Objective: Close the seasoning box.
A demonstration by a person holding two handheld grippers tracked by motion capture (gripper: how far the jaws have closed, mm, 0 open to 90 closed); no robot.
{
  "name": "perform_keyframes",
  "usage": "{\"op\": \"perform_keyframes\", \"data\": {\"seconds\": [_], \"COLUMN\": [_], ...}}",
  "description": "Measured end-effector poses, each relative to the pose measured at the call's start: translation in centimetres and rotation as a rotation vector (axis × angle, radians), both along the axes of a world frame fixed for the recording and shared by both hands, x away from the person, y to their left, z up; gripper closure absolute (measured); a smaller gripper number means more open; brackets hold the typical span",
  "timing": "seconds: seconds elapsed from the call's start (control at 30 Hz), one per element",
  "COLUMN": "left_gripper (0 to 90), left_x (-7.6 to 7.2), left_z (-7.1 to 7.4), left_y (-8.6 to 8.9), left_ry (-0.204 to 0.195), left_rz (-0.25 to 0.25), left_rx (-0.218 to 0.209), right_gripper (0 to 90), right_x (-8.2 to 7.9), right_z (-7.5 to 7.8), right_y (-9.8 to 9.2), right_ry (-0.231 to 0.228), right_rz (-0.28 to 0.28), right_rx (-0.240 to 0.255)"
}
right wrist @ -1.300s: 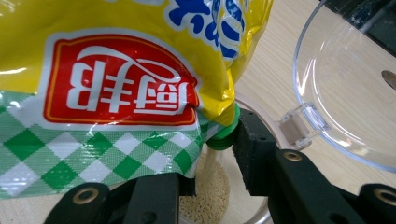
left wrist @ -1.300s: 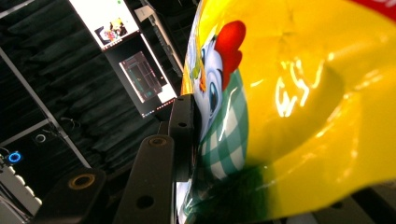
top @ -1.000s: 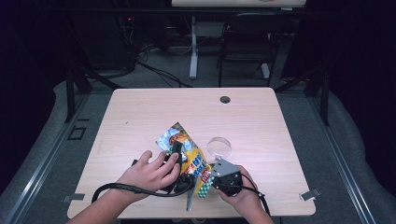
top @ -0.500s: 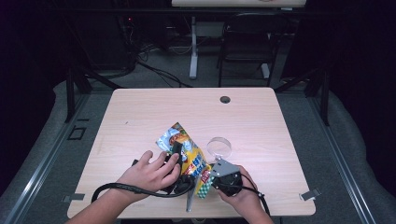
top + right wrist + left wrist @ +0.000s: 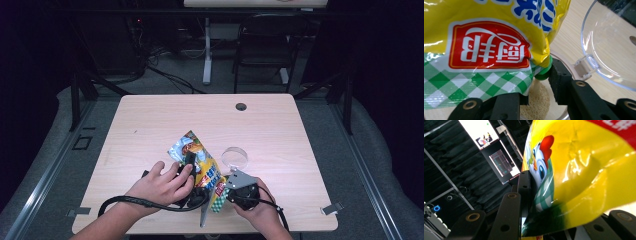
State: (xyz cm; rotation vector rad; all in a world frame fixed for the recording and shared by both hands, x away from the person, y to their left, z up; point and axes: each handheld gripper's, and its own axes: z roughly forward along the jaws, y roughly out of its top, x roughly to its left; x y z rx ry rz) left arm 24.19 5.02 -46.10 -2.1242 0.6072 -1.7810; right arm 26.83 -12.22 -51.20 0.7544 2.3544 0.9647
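A yellow seasoning bag with a red label and green check band is tilted over a clear round container. Pale granules run from its green corner into the container. My left gripper is shut on the bag's upper part, and its pad presses the cockerel print. My right gripper is by the table's front edge. Its jaws stand either side of the container, shut on it, and the left one is hidden under the bag. The hinged clear lid lies open beyond.
The wooden table has a cable hole near its far edge. A black cable loops from my left gripper across the near edge. A chair and a desk leg stand behind the table in the dark.
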Motion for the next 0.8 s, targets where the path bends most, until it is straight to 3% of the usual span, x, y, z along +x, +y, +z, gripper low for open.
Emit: {"op": "perform_keyframes", "data": {"seconds": [0.43,0.53,0.73,0.8], "left_gripper": [75.9,76.1,76.2,76.2], "left_x": [-0.13,-0.18,-0.29,-0.33], "left_z": [0.26,0.25,0.51,0.50], "left_y": [-0.07,-0.01,-0.09,-0.07], "left_ry": [0.005,0.014,0.021,0.014], "left_rz": [-0.007,-0.007,0.004,-0.016], "left_rx": [0.006,-0.009,0.016,-0.003], "right_gripper": [70.8,70.8,70.8,70.9], "right_x": [-0.09,-0.17,-0.31,-0.33], "right_z": [0.28,0.39,0.59,0.65], "right_y": [-0.22,-0.26,-0.31,-0.31], "right_ry": [0.041,0.050,0.066,0.079], "right_rz": [-0.001,-0.001,-0.004,-0.003], "right_rx": [0.029,0.033,0.043,0.054]}}
